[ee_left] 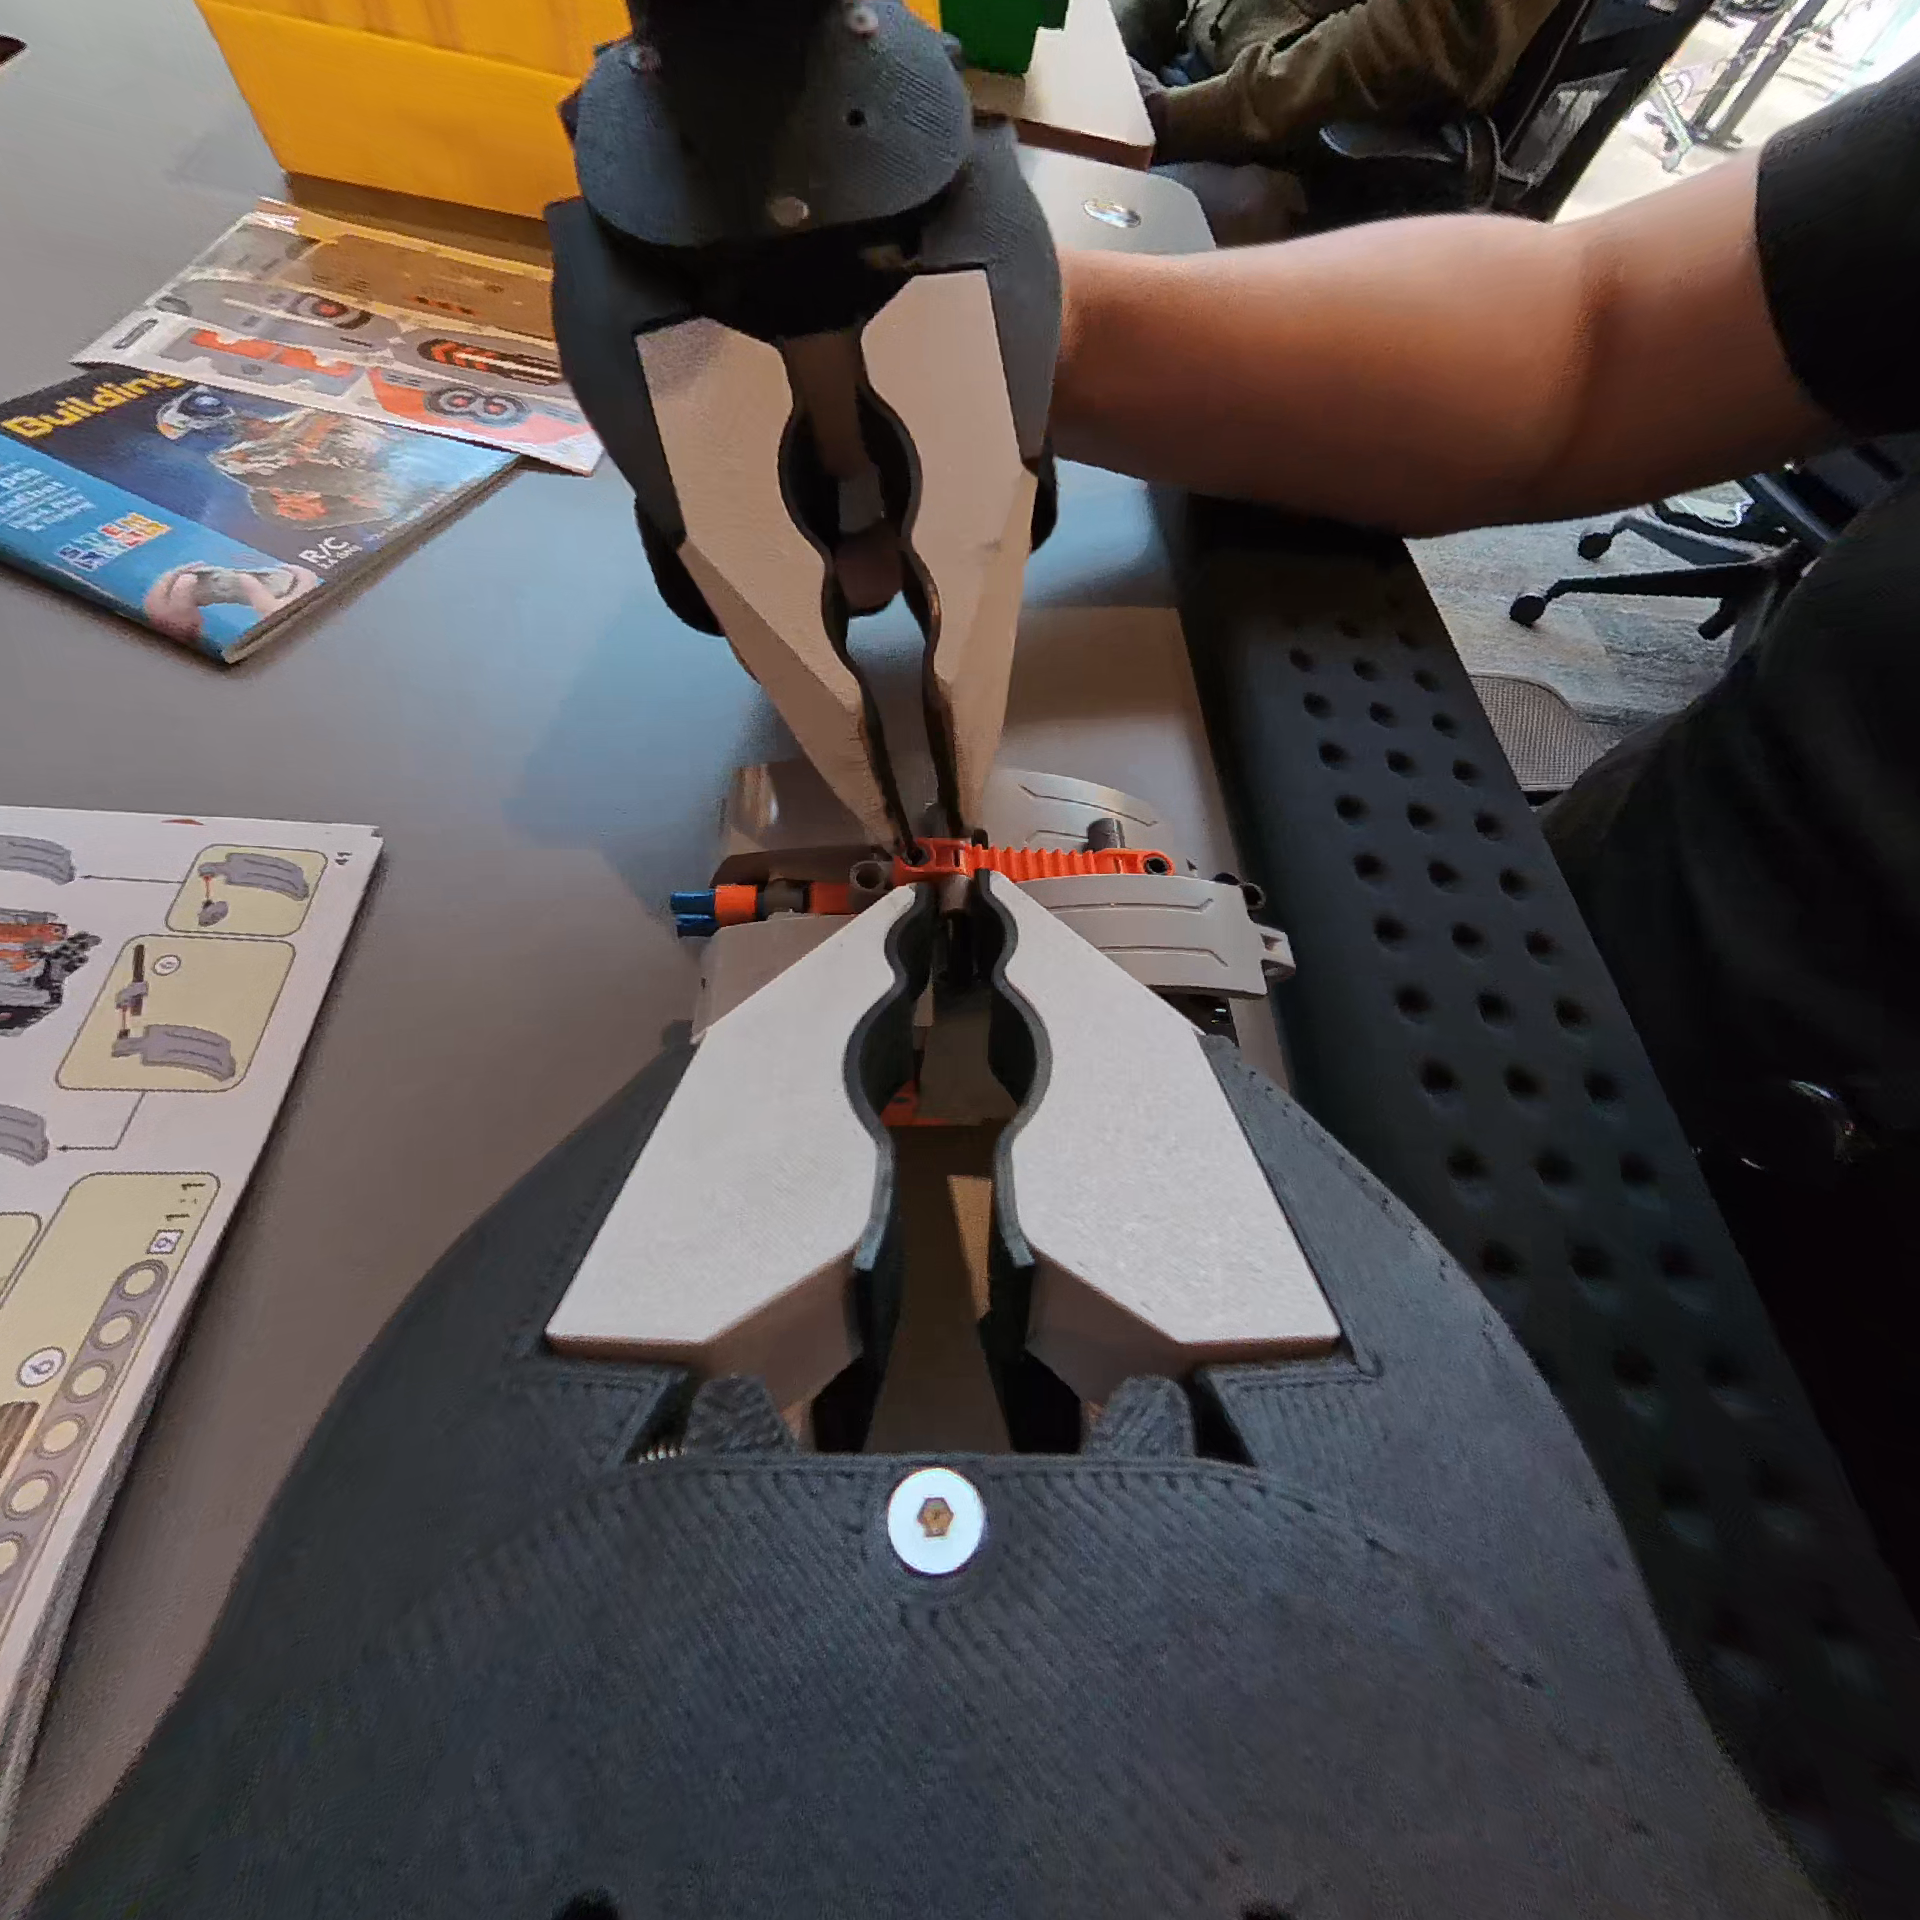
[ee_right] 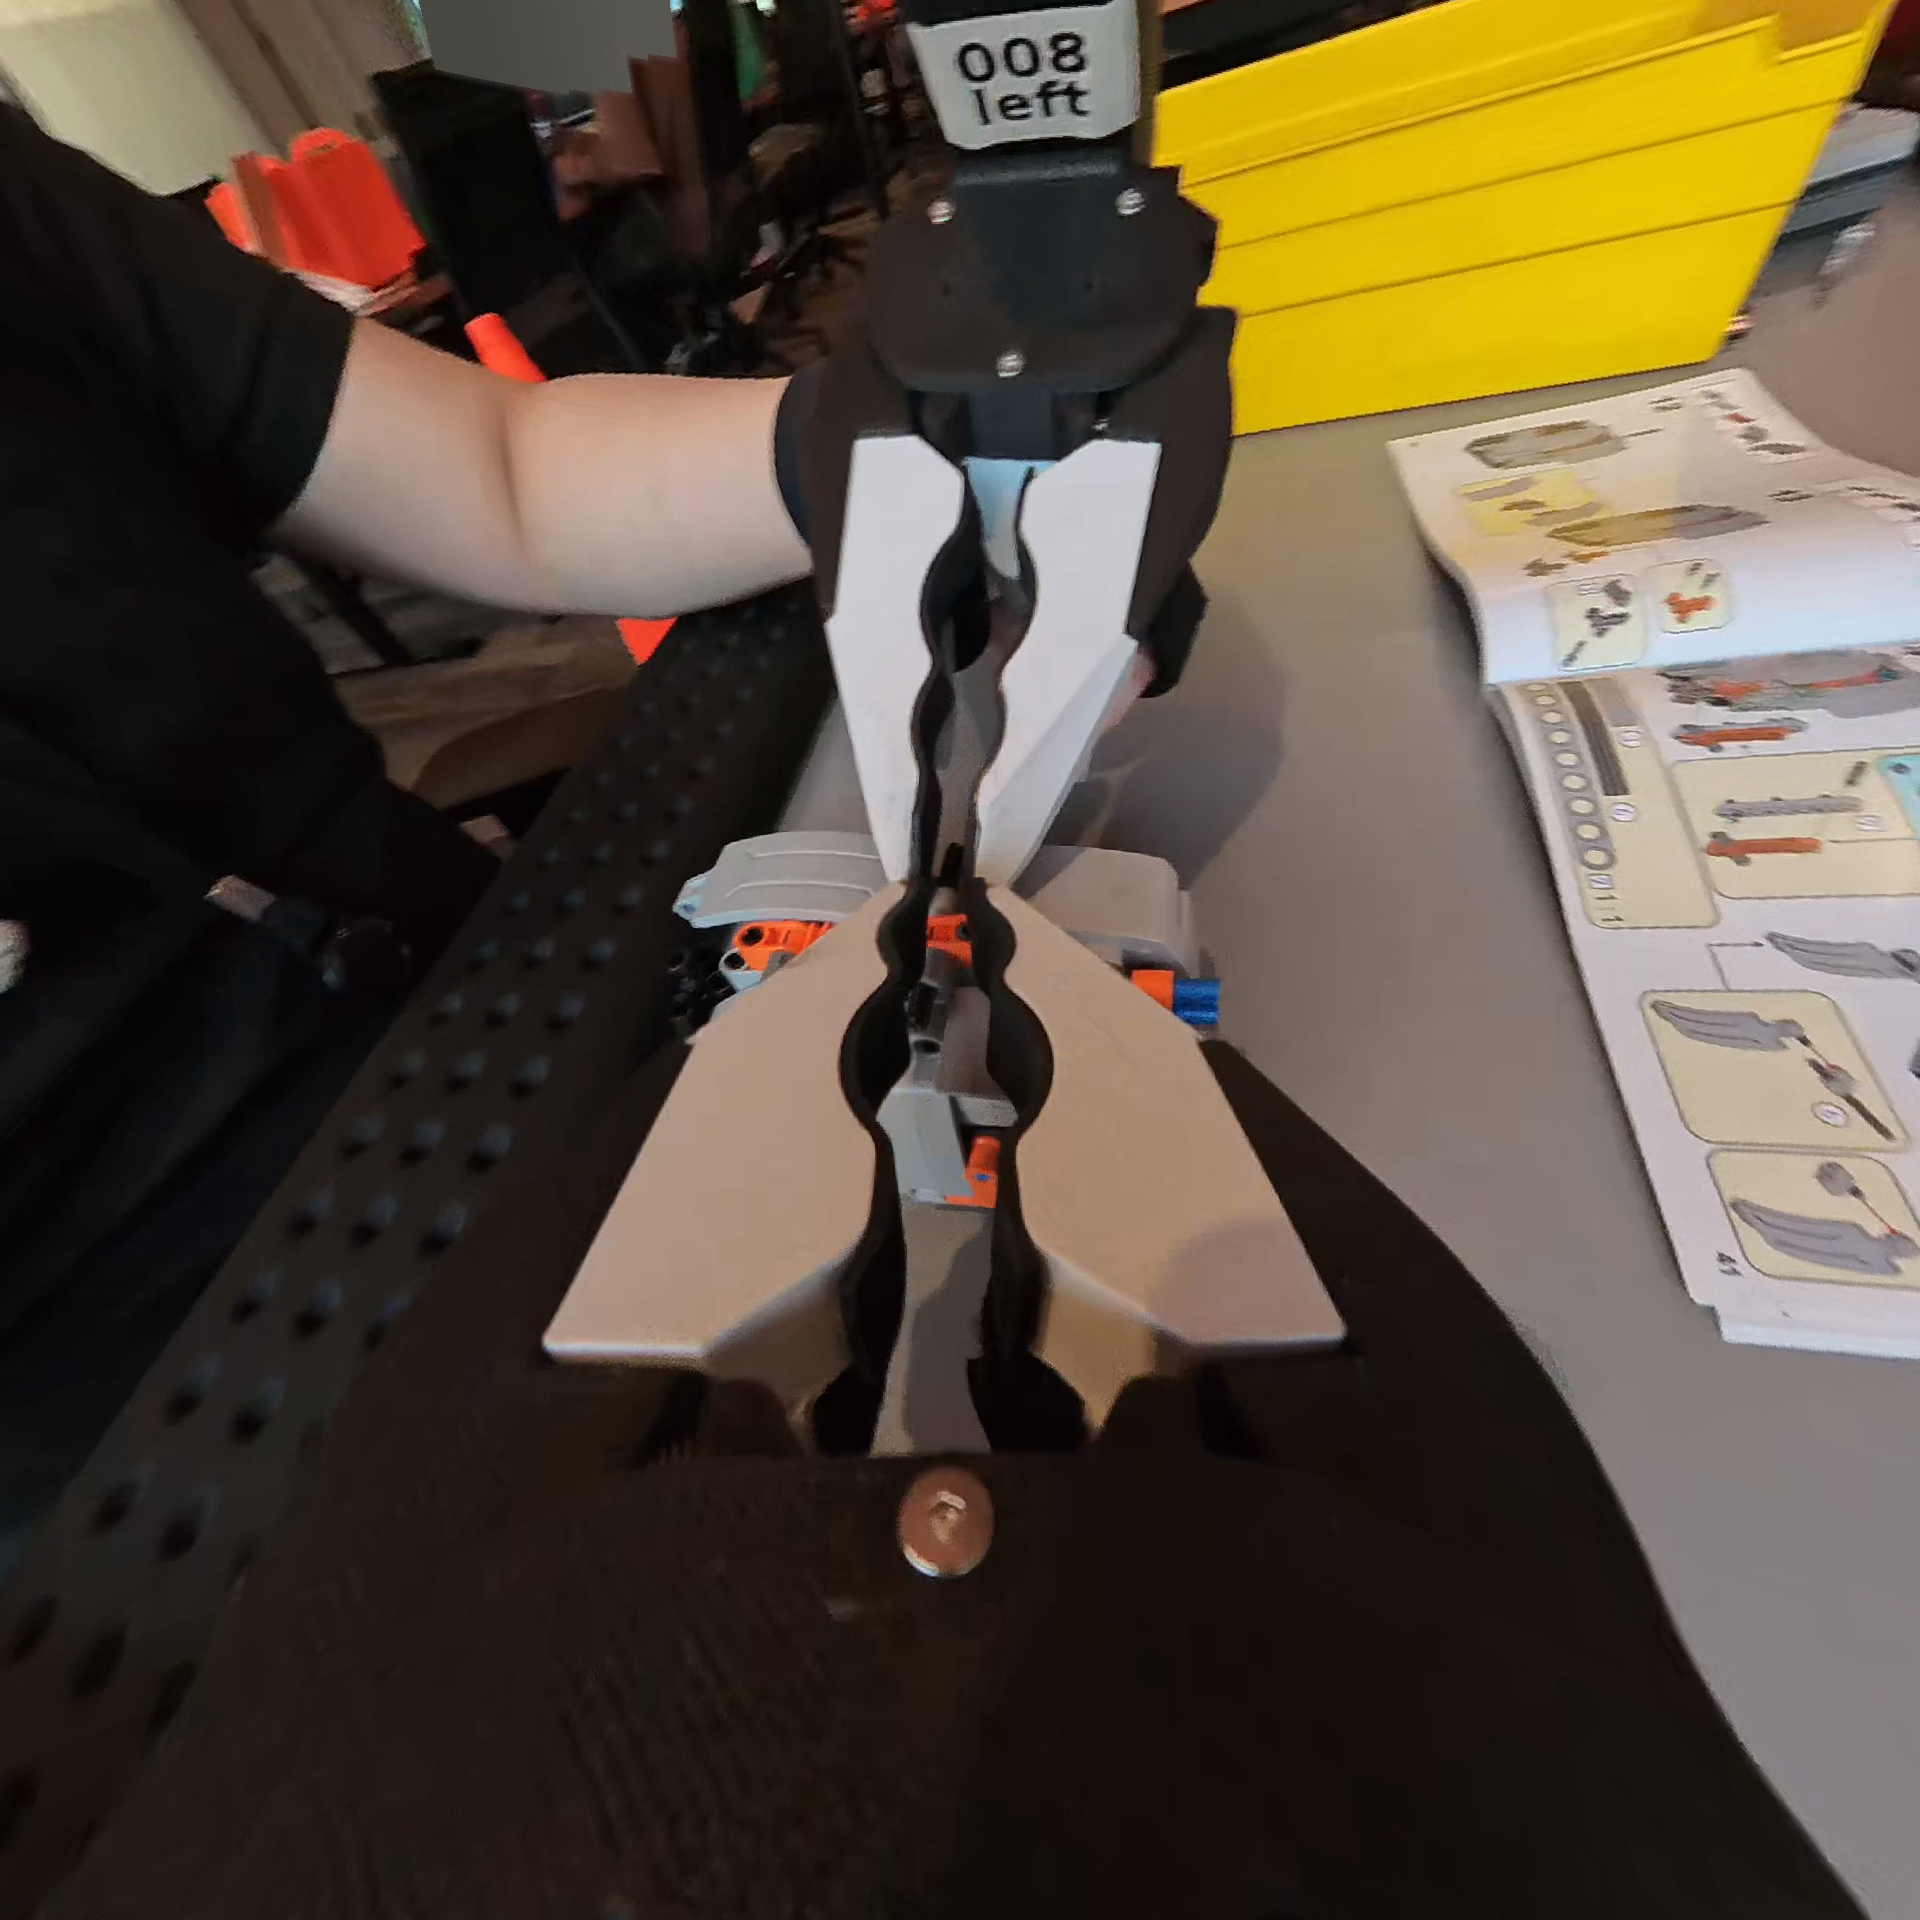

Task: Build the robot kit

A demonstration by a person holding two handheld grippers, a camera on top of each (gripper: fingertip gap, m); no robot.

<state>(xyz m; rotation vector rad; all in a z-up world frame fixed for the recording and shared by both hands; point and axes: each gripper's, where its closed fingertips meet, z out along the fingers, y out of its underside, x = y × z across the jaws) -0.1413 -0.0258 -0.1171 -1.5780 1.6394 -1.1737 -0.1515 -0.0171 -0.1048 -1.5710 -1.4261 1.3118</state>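
We are pinching a small grey and orange brick model [ee_left: 1039,914] from opposite sides on the grey tabletop [ee_left: 468,727], beside a black perforated strip [ee_left: 1455,987]. Our left gripper [ee_left: 951,904] is closing its fingers narrowly on a dark peg of the model; our right gripper [ee_right: 940,914] is gripping it with fingers nearly together. An instruction booklet [ee_right: 1714,831] is lying open nearby.

A grey table [ee_left: 499,727] bears instruction booklets [ee_left: 156,1143] and a brick model [ee_left: 1122,914].
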